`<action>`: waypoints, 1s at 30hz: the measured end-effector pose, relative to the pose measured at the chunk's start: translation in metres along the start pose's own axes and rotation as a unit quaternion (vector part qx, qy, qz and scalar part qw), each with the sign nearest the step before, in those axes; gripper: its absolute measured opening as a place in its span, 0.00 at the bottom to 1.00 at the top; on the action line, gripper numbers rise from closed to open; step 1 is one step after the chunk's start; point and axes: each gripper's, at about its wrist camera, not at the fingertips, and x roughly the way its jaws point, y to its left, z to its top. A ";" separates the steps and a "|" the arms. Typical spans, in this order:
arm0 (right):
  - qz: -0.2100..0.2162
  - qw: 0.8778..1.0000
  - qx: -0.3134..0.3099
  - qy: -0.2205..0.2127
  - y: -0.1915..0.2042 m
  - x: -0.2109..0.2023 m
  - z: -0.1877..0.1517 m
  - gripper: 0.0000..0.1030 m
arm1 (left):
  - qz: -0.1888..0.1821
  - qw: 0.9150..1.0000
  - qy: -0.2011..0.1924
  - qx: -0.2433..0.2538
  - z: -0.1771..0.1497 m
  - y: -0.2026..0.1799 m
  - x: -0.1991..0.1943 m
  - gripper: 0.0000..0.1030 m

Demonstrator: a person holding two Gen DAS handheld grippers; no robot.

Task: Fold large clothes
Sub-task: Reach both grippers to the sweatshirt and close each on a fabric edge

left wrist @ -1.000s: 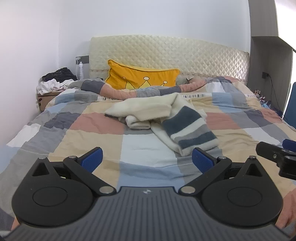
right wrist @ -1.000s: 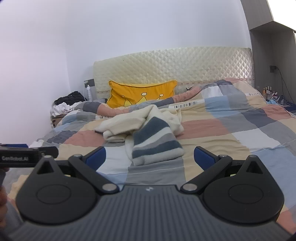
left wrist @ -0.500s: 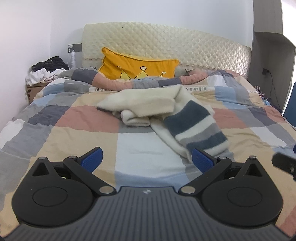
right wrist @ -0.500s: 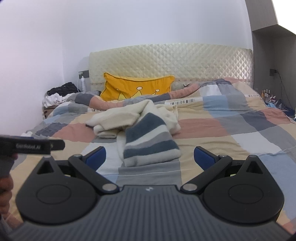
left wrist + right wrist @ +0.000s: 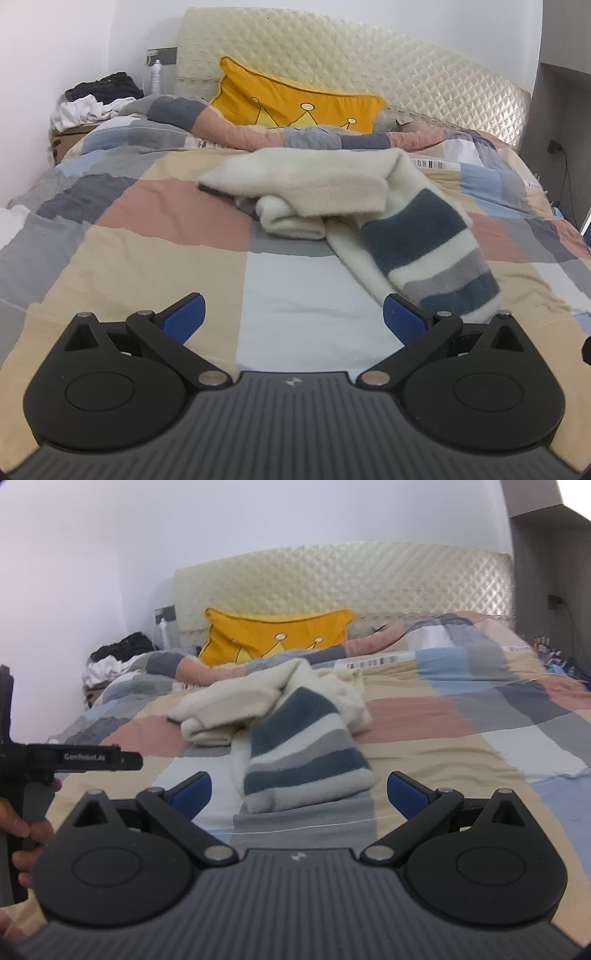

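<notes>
clothes (image 5: 98, 98) sit heaped far off to the left of the left gripper (image 5: 293, 317), on a box beside the bed, with a white bottle (image 5: 155, 77) just behind them. the left gripper hangs over the checked quilt (image 5: 147, 258) with its blue fingers (image 5: 183, 316) spread wide and nothing between them. straight ahead and a little to its right lies the sweater (image 5: 332, 199), cream with dark blue and grey stripes, crumpled on the quilt; its striped end reaches down close beside the right-hand finger. beyond it a yellow pillow (image 5: 295, 103) leans on the padded headboard (image 5: 406, 77). the right gripper (image 5: 299, 792) is also wide apart and empty, with the sweater's striped end (image 5: 303, 753) just ahead between its fingers. a hand (image 5: 26, 834) shows at its far left.
</notes>
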 end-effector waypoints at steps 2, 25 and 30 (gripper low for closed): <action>0.002 1.000 -0.016 0.006 0.004 0.013 0.001 1.00 | 0.013 1.000 0.003 0.009 0.002 0.000 0.012 1.00; -0.027 0.997 0.023 0.071 -0.019 0.122 -0.021 0.98 | 0.021 0.999 -0.014 -0.032 0.015 0.005 0.142 0.96; 0.018 0.996 0.038 0.076 -0.012 0.135 -0.027 0.98 | 0.054 0.998 -0.006 -0.042 0.028 0.013 0.184 0.85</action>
